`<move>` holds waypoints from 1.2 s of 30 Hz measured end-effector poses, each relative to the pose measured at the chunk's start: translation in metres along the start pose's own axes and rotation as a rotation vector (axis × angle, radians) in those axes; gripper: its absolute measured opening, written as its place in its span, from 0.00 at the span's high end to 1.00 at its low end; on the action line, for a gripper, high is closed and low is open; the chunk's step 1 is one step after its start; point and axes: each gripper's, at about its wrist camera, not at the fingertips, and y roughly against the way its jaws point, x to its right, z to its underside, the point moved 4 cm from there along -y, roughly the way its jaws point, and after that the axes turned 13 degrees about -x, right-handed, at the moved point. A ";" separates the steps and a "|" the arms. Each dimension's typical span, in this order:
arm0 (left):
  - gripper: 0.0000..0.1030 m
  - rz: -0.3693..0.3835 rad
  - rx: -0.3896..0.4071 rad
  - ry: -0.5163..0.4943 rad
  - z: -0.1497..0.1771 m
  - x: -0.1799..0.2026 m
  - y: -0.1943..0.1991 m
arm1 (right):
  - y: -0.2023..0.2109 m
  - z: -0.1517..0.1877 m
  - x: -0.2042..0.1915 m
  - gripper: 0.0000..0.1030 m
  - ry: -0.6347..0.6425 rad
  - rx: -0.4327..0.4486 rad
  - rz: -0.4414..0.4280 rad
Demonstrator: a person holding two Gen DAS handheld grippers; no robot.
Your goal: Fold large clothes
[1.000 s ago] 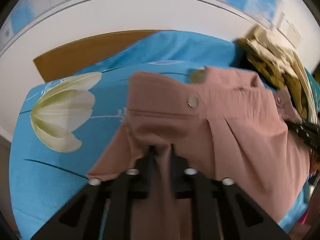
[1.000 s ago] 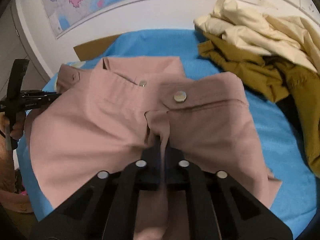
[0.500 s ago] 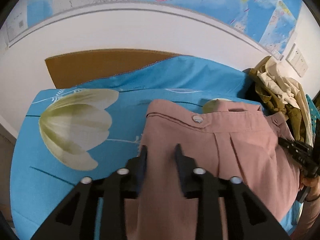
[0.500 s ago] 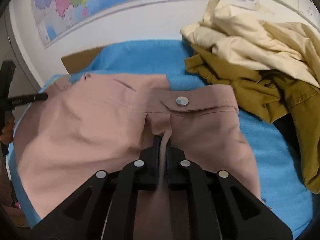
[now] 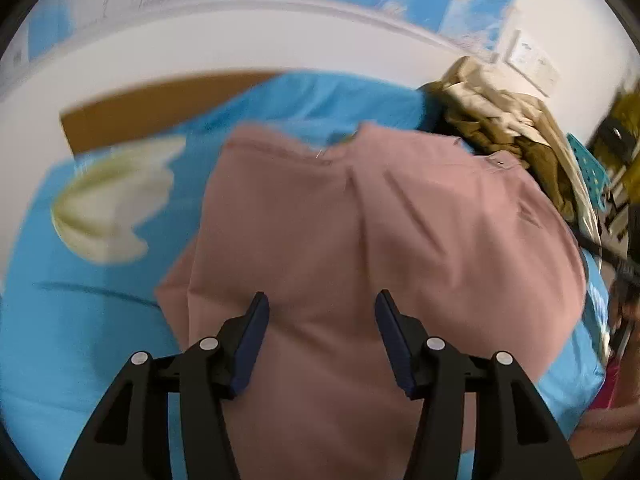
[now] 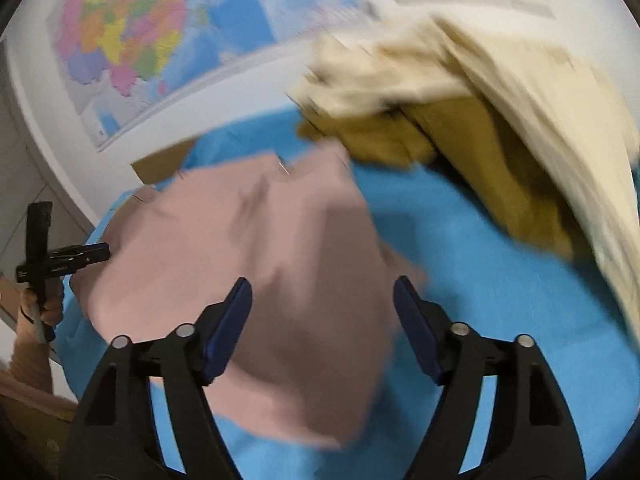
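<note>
You have one pink garment (image 5: 384, 240) in front of you, spread flat on the blue cloth (image 5: 80, 320) that covers the bench, plus two more garments heaped at the far right: a cream one (image 6: 520, 92) lying over an olive-brown one (image 6: 500, 168). The pink garment's far right corner lies just beside the edge of that heap.

You hold two grippers. The left gripper (image 5: 322, 336) hovers over the near part of the pink garment; its fingers (image 5: 250, 340) are apart and opening, with the fabric below them and nothing pinched. The right gripper (image 6: 322, 330) stands over the garment's right side, fingers (image 6: 228, 328) wide apart and opening too, pads clear of the cloth.

The blue cloth carries one large pale flower print (image 5: 116, 204) to the left of the garment. One brown strip (image 5: 160, 108) shows beyond the cloth's far edge, against the white wall, and a coloured map (image 6: 132, 36) hangs above.

Both views are smeared by motion, so seams, buttons and folds on the pink garment are hard to make out. Its near hem is hidden behind the gripper bodies. In the right wrist view your left hand (image 6: 42, 312) shows at the left edge, partly cut off.
</note>
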 end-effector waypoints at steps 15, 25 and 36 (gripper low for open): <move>0.44 -0.033 0.076 0.054 0.007 -0.006 0.017 | -0.015 -0.002 0.016 0.77 -0.102 0.010 -0.034; 0.34 -0.047 0.149 -0.019 0.028 0.013 0.044 | 0.025 -0.003 -0.069 0.49 0.174 0.117 -0.073; 0.32 -0.111 0.116 -0.004 0.020 0.014 0.023 | -0.029 -0.012 -0.062 0.54 0.078 0.014 -0.028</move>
